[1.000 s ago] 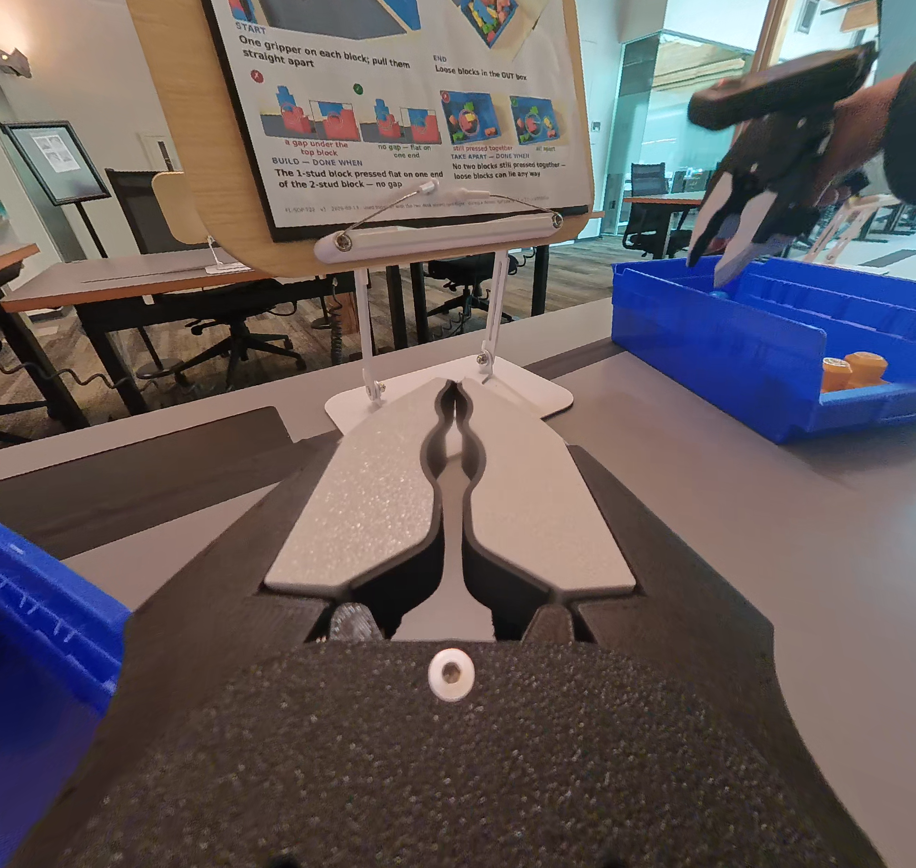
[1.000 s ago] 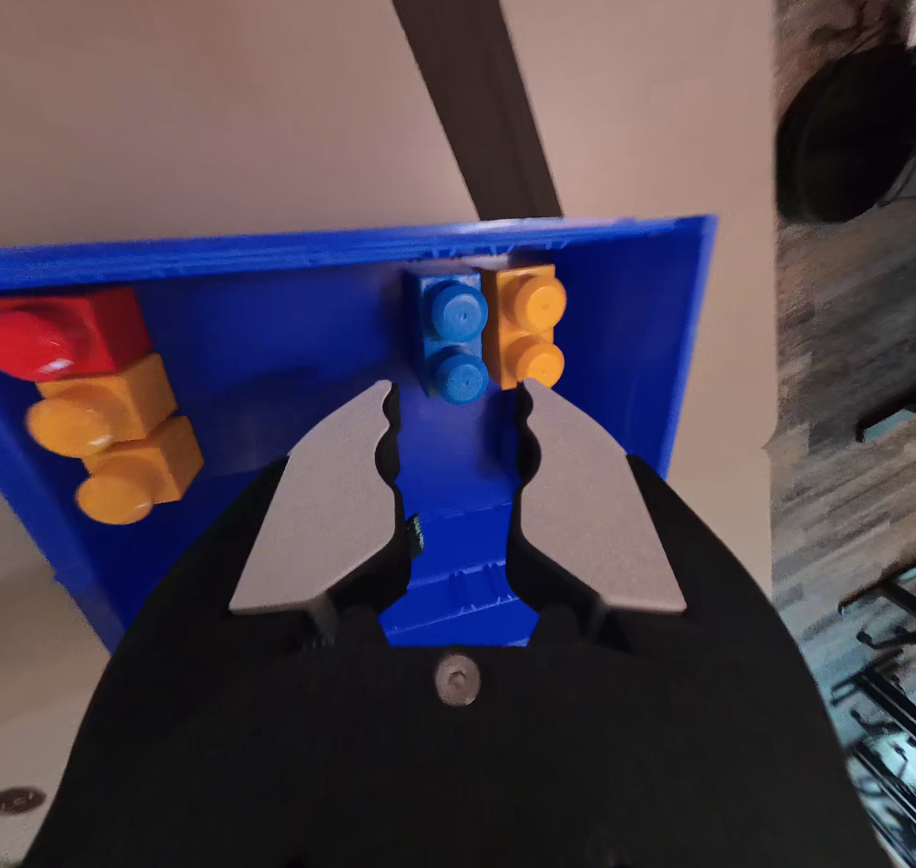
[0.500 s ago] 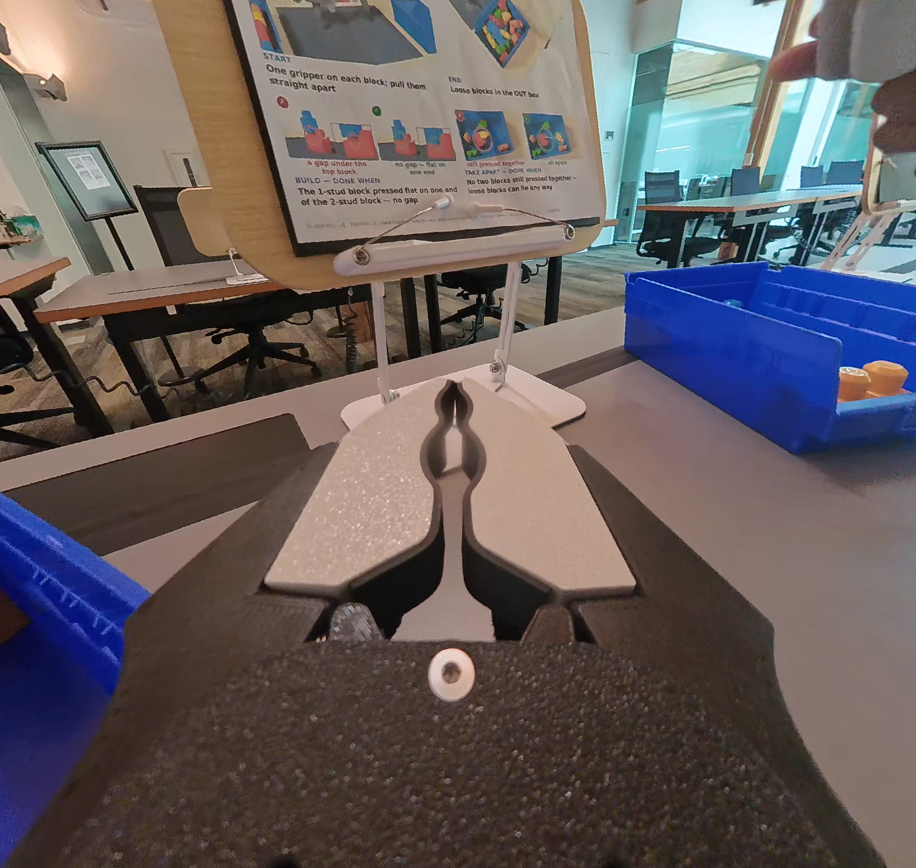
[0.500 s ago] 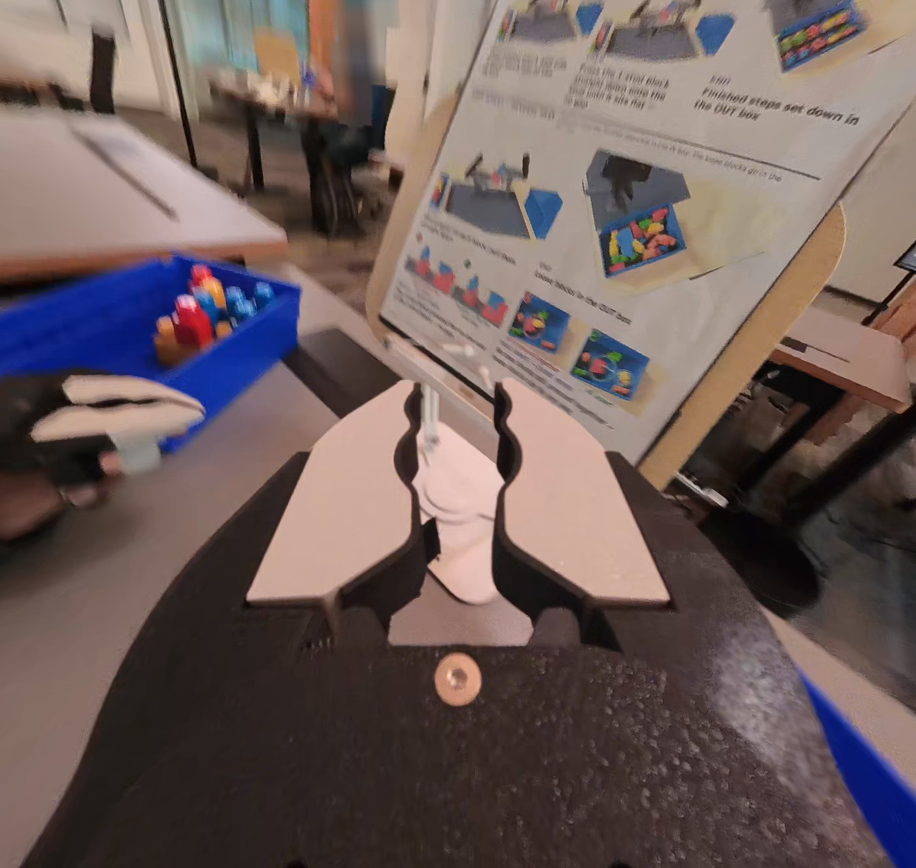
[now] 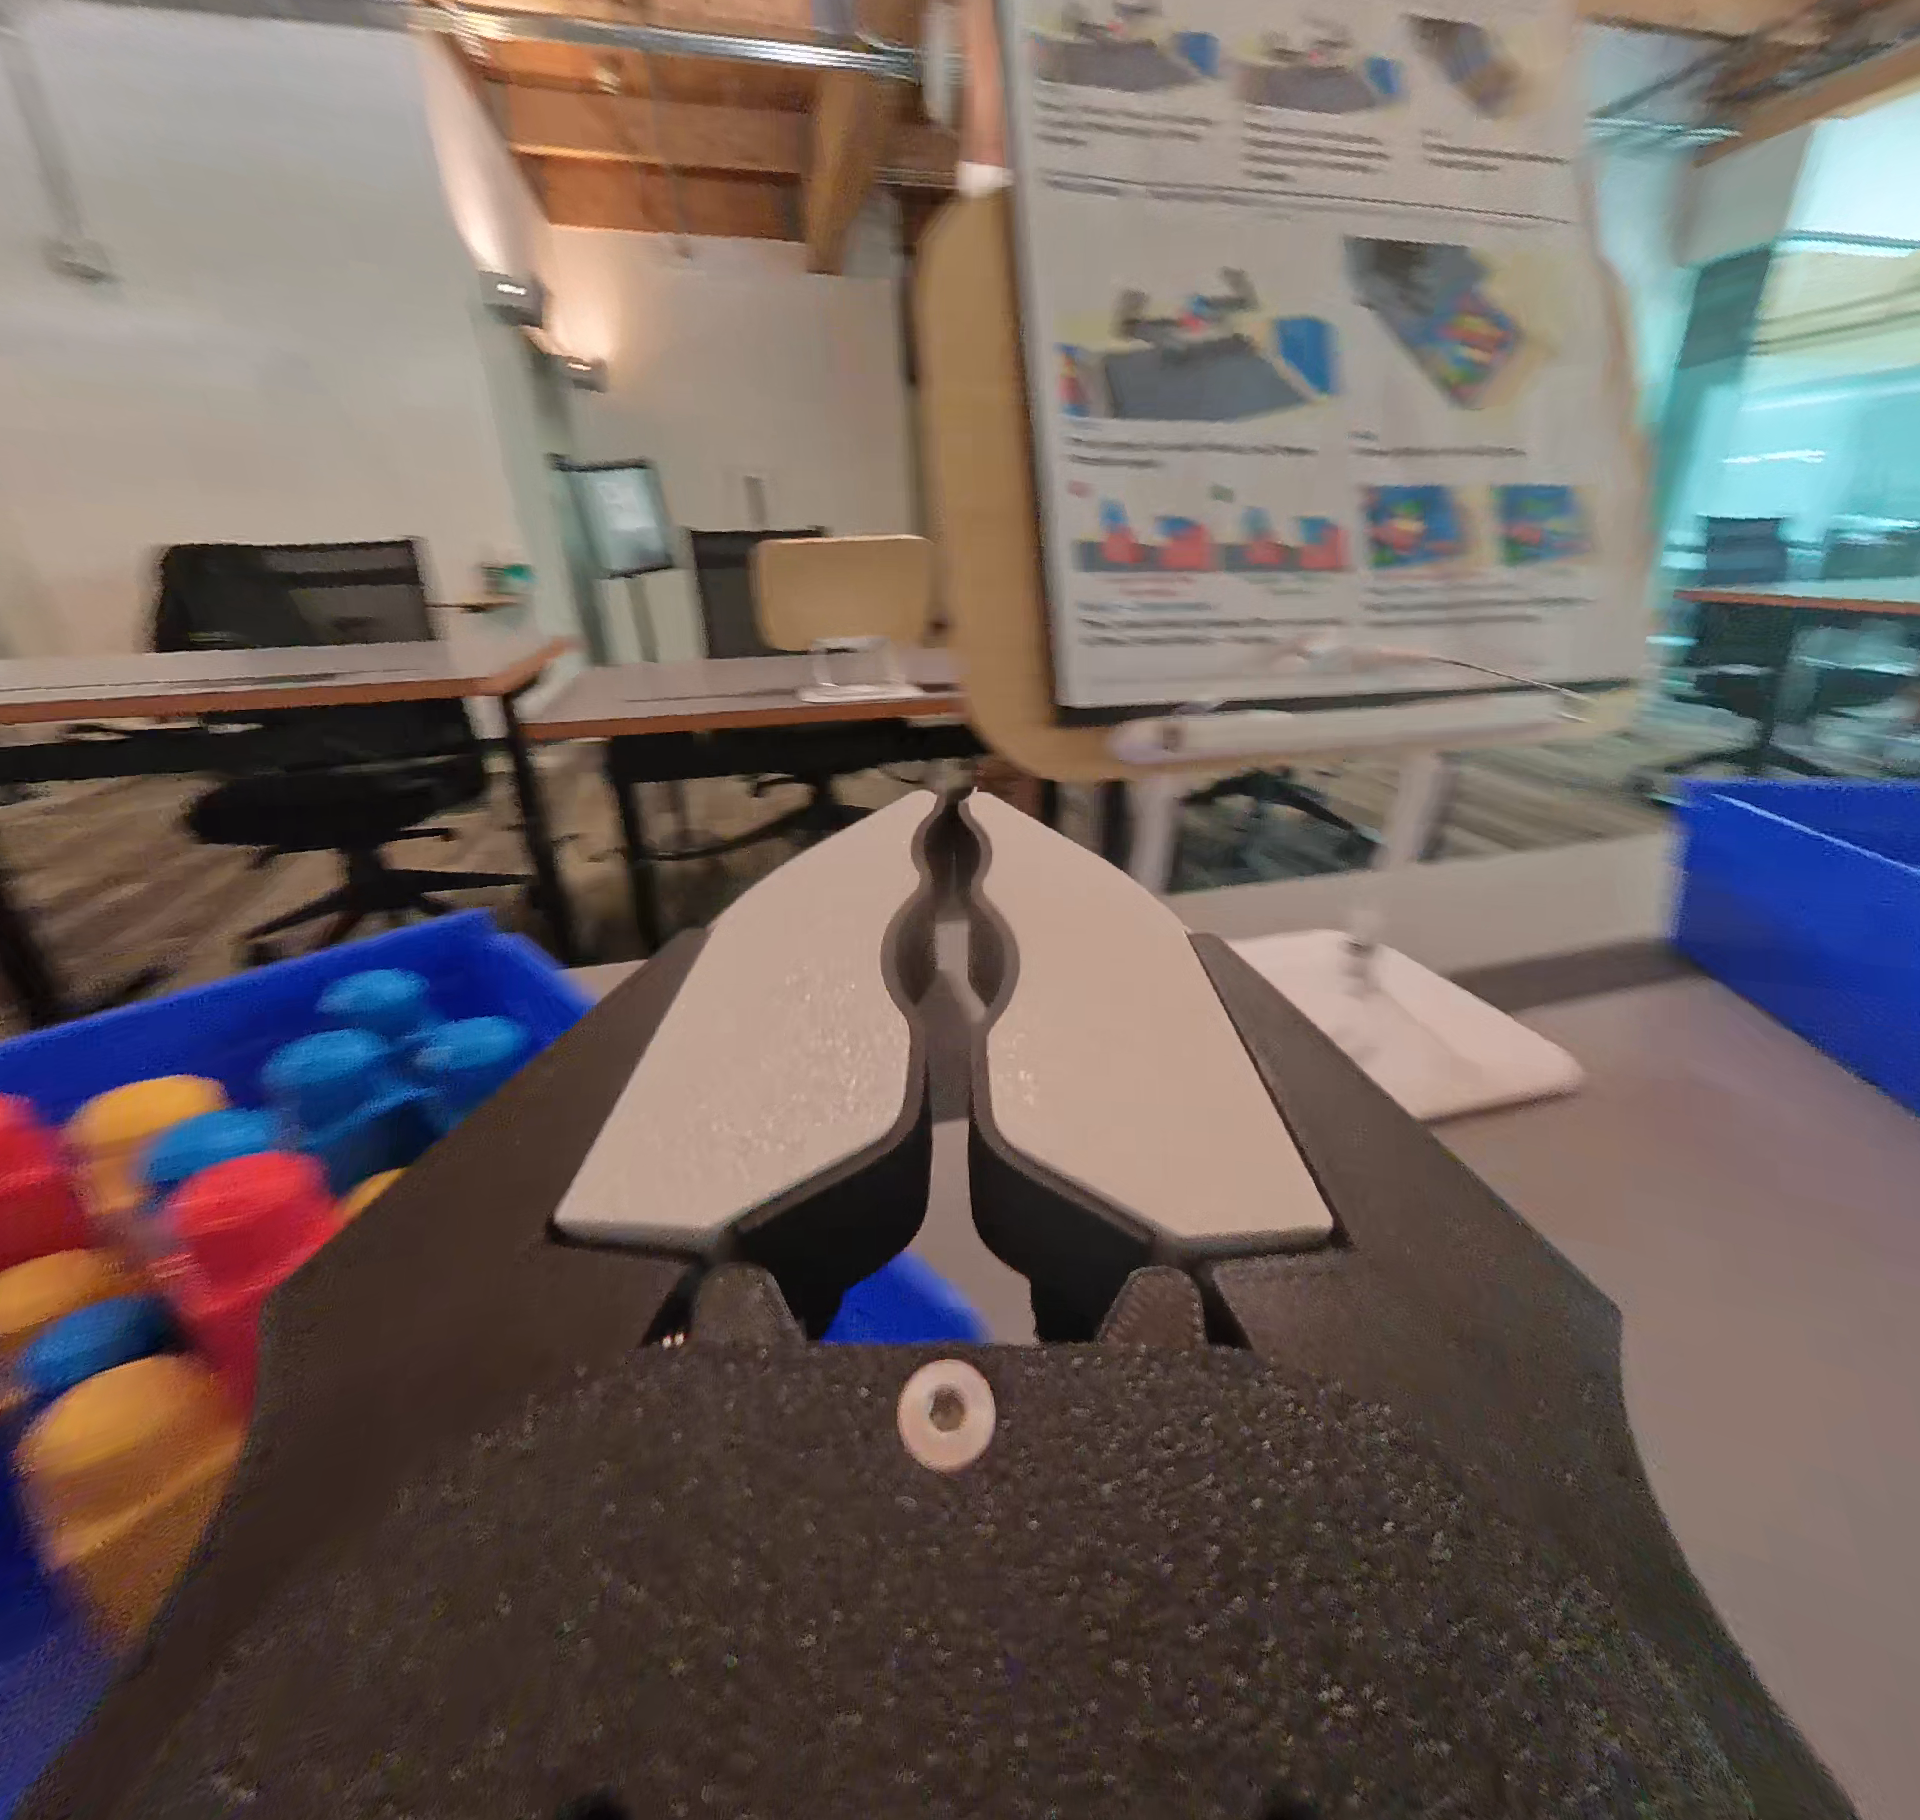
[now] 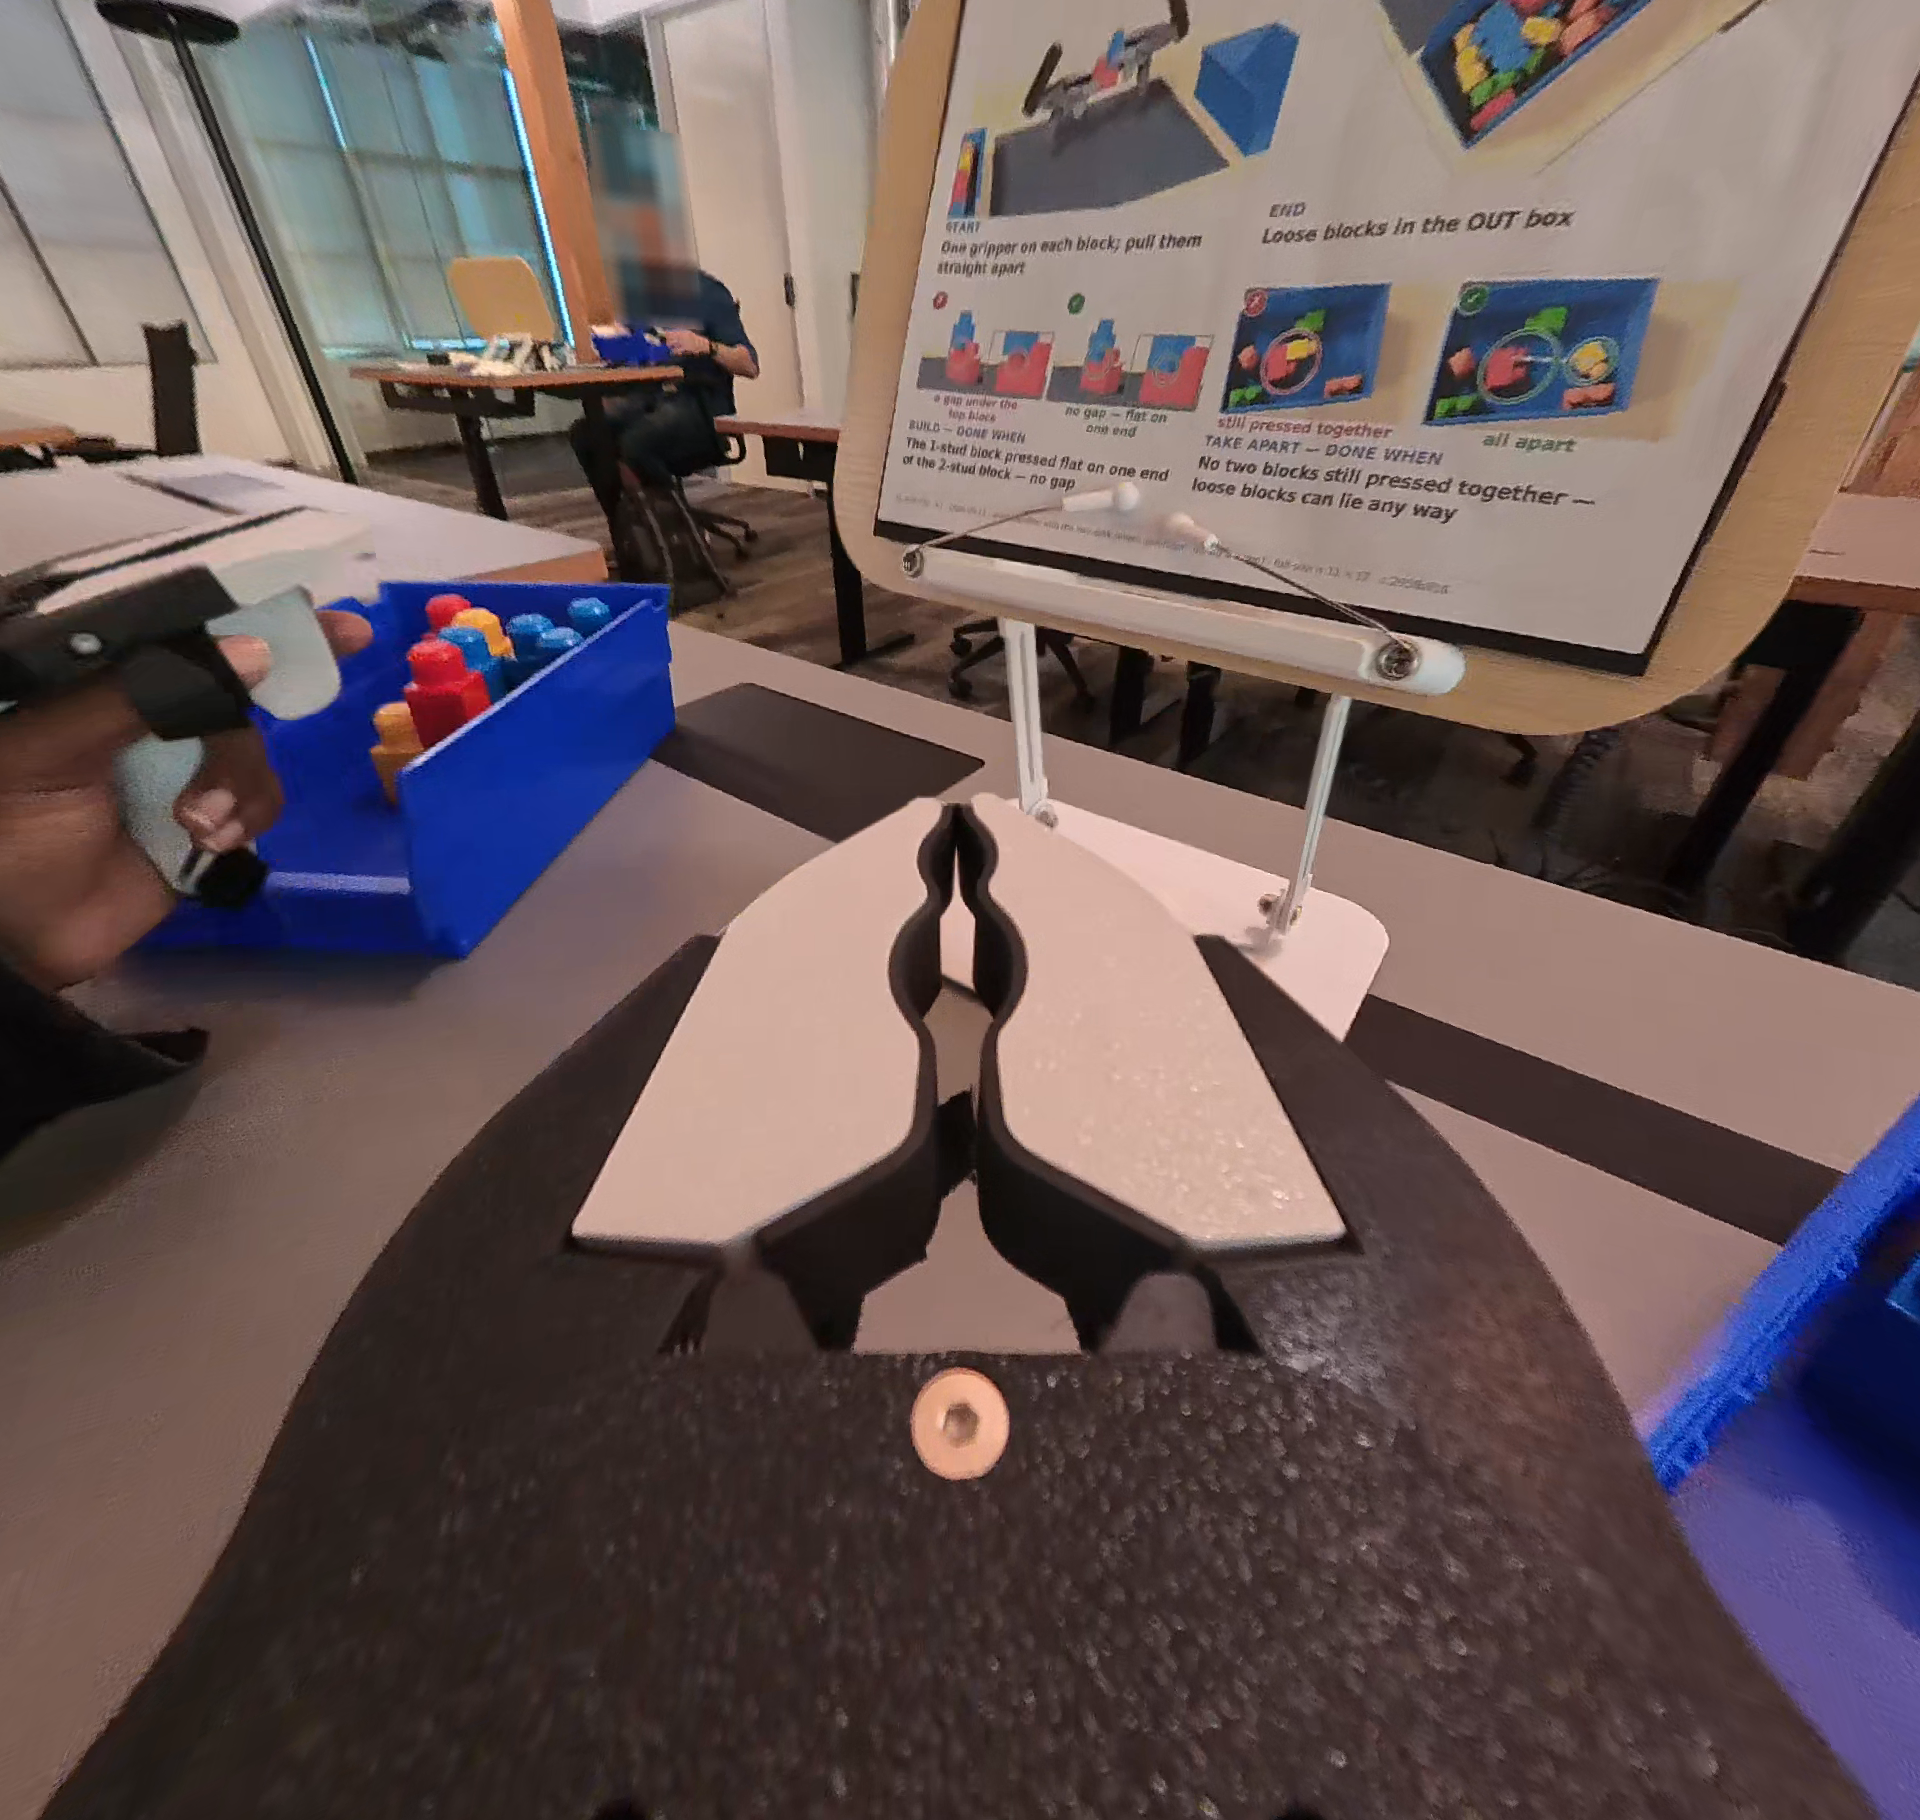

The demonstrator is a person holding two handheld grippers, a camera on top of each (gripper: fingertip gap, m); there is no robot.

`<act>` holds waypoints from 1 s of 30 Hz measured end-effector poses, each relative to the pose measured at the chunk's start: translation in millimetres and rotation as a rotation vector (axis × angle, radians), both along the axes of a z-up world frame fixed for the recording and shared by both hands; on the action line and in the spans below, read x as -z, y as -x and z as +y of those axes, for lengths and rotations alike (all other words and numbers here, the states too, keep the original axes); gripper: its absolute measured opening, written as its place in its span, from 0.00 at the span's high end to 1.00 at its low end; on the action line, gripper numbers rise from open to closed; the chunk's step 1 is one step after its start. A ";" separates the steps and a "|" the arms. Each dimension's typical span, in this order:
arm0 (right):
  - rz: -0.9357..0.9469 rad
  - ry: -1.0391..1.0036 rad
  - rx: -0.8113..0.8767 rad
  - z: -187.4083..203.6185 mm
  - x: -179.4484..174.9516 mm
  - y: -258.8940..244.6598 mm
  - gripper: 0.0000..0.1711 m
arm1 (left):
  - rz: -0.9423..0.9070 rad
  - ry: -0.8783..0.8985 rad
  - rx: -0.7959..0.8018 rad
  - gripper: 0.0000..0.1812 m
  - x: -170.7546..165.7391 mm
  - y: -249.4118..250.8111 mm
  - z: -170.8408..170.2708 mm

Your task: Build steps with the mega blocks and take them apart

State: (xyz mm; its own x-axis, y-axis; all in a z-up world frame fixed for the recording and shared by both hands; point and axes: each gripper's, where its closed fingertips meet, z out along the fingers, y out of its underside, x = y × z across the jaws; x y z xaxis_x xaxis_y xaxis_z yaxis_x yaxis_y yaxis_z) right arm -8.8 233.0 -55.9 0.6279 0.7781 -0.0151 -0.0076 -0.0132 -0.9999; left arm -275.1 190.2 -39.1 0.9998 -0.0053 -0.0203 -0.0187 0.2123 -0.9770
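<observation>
Two grippers, both empty, fingers pinched nearly together with only a thin wavy slit between them. Left gripper [image 5: 951, 820] hangs over the near wall of the left bin [image 6: 540, 762], which sits toward the counter's [image 6: 312, 1095] left edge. Mega blocks [image 6: 447, 674] stand packed inside it: red, blue and orange, studs up; left view is motion-blurred so exact stacking is unclear. Right gripper [image 6: 956, 820] sits mid-counter, aimed at the white base of the instruction board stand [image 6: 1330, 939]. Second blue bin [image 5: 1808, 897] is at the counter's right edge; contents not visible now.

Judgement: step in hand is fetching a block from the left bin.

How to do it well:
- spread the left fingers wide before dropping in; as they stand they won't fit around a block
- pick an outer block; neighbours are touching, so a middle pick likely drags others
- grip the flat sides below the studs, fingers square to the block
- lift straight up to clear the bin wall
- keep the right gripper clear until the block is on the counter's dark mat [image 6: 821, 752]
</observation>
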 end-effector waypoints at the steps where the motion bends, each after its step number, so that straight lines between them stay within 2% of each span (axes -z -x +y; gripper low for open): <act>1: 0.009 0.009 -0.006 0.4 -0.4 -1.0 1.00 | -0.005 -0.007 -0.067 1.00 -3.9 21.9 -2.4; 5: 0.026 0.005 -0.037 -3.4 -1.8 -0.3 1.00 | -0.049 0.045 -0.278 0.97 2.6 102.1 -13.9; 8: 0.039 0.005 -0.078 -9.0 -3.4 3.9 1.00 | -0.132 0.178 -0.335 0.86 30.2 139.3 -12.7; 11: 0.035 -0.006 -0.106 -13.1 -3.2 6.8 1.00 | -0.120 0.328 -0.397 0.77 60.8 160.1 -7.3; 16: 0.027 -0.005 -0.145 -17.8 -0.6 10.1 1.00 | -0.013 0.583 -0.477 0.68 106.7 178.9 -3.5; 20: 0.008 0.001 -0.175 -20.5 3.8 12.8 1.00 | 0.010 0.740 -0.464 0.60 133.1 184.6 -6.4; 25: -0.015 0.018 -0.205 -22.7 11.3 17.1 1.00 | 0.054 0.904 -0.436 0.56 158.9 188.1 -11.2; 30: -0.048 0.025 -0.229 -25.7 19.6 23.1 1.00 | 0.024 1.001 -0.382 0.56 177.7 184.4 -10.7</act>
State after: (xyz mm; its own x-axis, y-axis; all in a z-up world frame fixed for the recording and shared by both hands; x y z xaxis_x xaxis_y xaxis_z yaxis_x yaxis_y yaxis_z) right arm -31.9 207.4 -75.5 0.4352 0.9003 -0.0106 0.0459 -0.0339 -0.9984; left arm -459.5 179.5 -216.8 0.9382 0.2829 -0.1996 0.0643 -0.7089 -0.7024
